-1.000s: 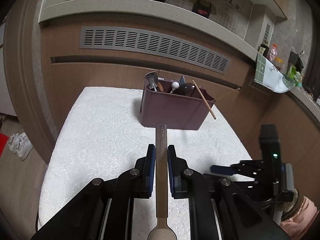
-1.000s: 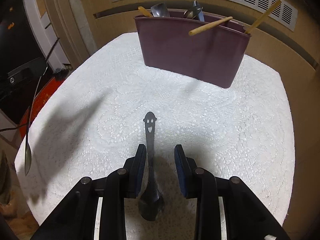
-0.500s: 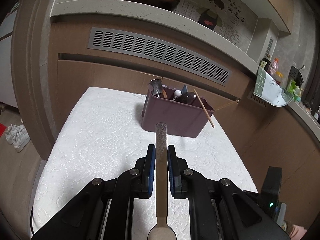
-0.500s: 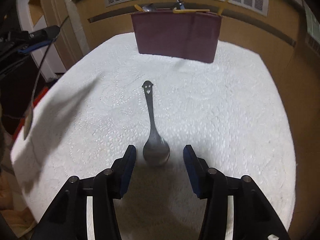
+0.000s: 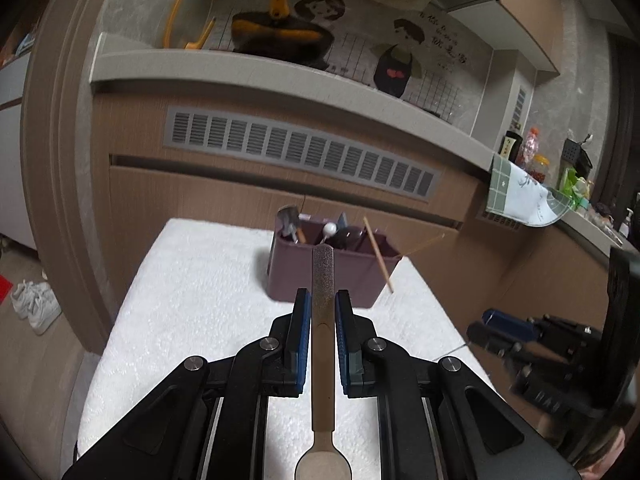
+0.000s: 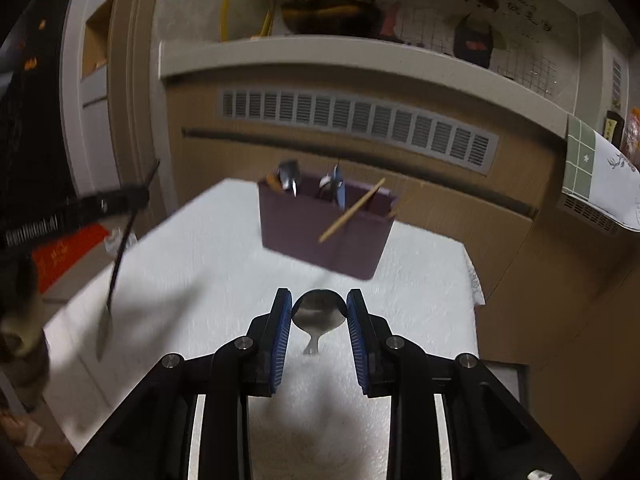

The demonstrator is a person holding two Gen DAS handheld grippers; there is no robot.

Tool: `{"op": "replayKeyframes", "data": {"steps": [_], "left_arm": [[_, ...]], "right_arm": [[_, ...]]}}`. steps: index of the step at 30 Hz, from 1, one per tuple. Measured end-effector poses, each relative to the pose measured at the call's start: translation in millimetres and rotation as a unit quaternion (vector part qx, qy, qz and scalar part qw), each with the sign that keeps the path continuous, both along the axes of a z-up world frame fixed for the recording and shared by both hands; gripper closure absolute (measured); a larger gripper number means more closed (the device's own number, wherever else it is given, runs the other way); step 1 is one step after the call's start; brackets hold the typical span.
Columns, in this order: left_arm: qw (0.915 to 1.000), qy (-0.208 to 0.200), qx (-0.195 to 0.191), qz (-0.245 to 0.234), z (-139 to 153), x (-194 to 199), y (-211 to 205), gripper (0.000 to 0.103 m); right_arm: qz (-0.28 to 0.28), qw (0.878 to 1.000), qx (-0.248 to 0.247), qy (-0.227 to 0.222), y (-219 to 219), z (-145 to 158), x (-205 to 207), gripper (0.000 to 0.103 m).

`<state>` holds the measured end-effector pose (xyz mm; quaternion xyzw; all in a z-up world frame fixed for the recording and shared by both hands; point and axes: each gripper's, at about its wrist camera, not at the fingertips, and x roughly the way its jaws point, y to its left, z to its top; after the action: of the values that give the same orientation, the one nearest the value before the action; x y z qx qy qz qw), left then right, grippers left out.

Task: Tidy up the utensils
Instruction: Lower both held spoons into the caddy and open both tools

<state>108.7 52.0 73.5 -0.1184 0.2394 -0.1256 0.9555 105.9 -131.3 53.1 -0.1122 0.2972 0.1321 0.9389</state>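
L gripper [image 5: 322,312] clamped on tan spoon [image 5: 322,344] handle. R gripper [image 6: 319,316] jaws just narrowed onto metal spoon [image 6: 318,314] bowl, lifted off white cloth [image 6: 420,292]. Purple caddy [image 6: 320,228] ahead.

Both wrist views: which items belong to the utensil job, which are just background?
Job: maroon holder, wooden spoon in left tool, metal spoon in right tool.

Background: white cloth, shoes, vent grille, green towel.

The right gripper [image 6: 319,312], its jaws just closing, pinches the bowl of a metal spoon [image 6: 318,312] above the white tablecloth [image 6: 420,300], facing the purple utensil caddy [image 6: 320,236].
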Motion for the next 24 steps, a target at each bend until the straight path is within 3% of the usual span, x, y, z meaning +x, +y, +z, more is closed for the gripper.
{"op": "replayKeyframes", "data": {"steps": [3,6,10,14,20,24], "left_arm": [[0.9998,-0.019,0.002,-0.007,16,1,-7,0.090],[0.9980,-0.058,0.019,-0.015,49,11,-17,0.090],[0.9912,-0.127,0.035,-0.013,103,41,-24,0.090],[0.9851,-0.168,0.037,-0.007,131,82,-27,0.090],[0.9843,-0.174,0.030,-0.004,129,151,-34,0.090],[0.9867,-0.160,0.030,0.011,103,193,-38,0.090]], "right_arm": [[0.002,0.999,0.036,0.009,-8,19,8,0.077],[0.005,0.999,0.050,0.000,-12,43,14,0.077],[0.005,0.998,0.039,-0.057,-15,97,28,0.077],[0.004,0.997,0.043,-0.062,-21,142,63,0.077],[-0.007,1.000,0.012,-0.026,-26,151,129,0.077],[-0.016,1.000,-0.011,0.014,-22,127,167,0.077]]}}
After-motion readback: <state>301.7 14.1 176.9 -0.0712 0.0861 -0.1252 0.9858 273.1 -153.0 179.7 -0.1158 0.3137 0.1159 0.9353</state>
